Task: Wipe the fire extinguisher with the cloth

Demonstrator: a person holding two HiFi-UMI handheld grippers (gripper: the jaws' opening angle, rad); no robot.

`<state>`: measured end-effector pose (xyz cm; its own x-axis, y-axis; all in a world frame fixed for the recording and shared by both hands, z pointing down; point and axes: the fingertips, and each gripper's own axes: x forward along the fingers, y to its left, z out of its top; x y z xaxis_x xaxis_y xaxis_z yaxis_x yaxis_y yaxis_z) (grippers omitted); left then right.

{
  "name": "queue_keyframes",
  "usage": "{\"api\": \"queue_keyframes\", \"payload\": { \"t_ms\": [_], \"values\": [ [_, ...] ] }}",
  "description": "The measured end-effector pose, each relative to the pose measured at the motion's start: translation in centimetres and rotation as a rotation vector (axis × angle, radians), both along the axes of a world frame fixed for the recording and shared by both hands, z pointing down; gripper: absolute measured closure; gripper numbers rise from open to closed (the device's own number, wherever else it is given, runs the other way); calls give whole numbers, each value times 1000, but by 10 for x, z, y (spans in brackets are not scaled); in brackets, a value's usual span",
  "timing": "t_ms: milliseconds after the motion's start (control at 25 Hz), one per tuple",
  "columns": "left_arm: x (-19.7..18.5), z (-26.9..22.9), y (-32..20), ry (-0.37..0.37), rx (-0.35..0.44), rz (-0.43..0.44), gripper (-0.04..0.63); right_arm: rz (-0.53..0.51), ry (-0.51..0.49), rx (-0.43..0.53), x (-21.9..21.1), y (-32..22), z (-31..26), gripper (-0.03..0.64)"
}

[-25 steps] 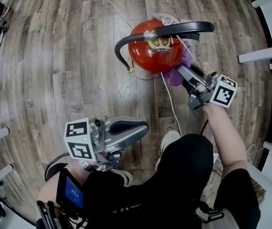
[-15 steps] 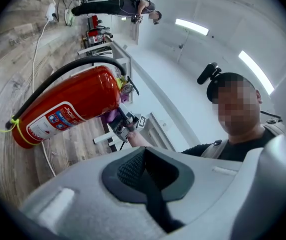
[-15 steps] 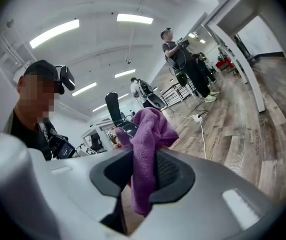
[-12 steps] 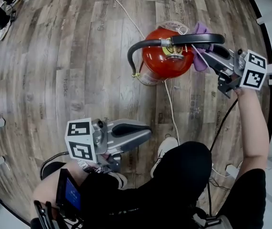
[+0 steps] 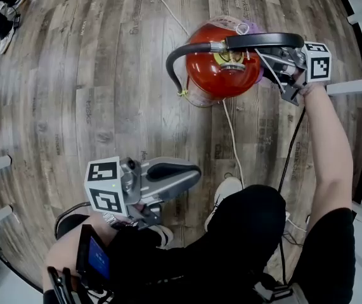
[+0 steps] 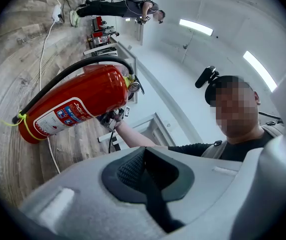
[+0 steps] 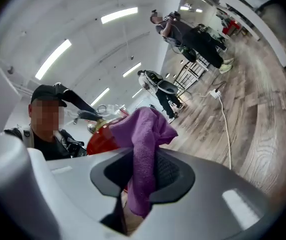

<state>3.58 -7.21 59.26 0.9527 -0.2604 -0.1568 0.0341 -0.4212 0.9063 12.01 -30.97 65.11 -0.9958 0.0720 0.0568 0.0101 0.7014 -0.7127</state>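
Starting nearest, the left gripper [image 5: 192,173] is held with its jaws fully together, nothing between them. Farther out, one purple cloth [image 7: 144,144] is clamped in the right gripper [image 7: 138,176] beside the single red fire extinguisher [image 5: 219,68], which is stood on the wood floor [image 5: 73,75]. The print on its label [image 6: 60,118] cannot be read.

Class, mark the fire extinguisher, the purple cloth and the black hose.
fire extinguisher [image 6: 90,96], left gripper view, red cylinder
purple cloth [image 7: 144,134], right gripper view, upper fold
black hose [image 5: 169,67], head view, outer bend
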Motion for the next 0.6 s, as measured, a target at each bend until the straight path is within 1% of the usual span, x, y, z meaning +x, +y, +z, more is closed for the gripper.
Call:
{"api": "queue_keyframes", "payload": {
  "t_ms": [120,280,360,480,600],
  "values": [
    [-2,9,-1,-13,-24,-10,597,24,-7,-118,-6,-5,47,526],
    [-3,20,-2,-30,-60,-20,597,103,49,-258,-12,-8,121,526],
    [-6,25,-3,-45,-77,-25,597,171,112,-310,-12,-9,160,526],
    [-8,32,-4,-60,-98,-39,597,288,233,-409,-7,-8,217,526],
    [-10,39,-3,-75,-110,-52,597,359,343,-473,-3,-7,258,526]
  ]
}}
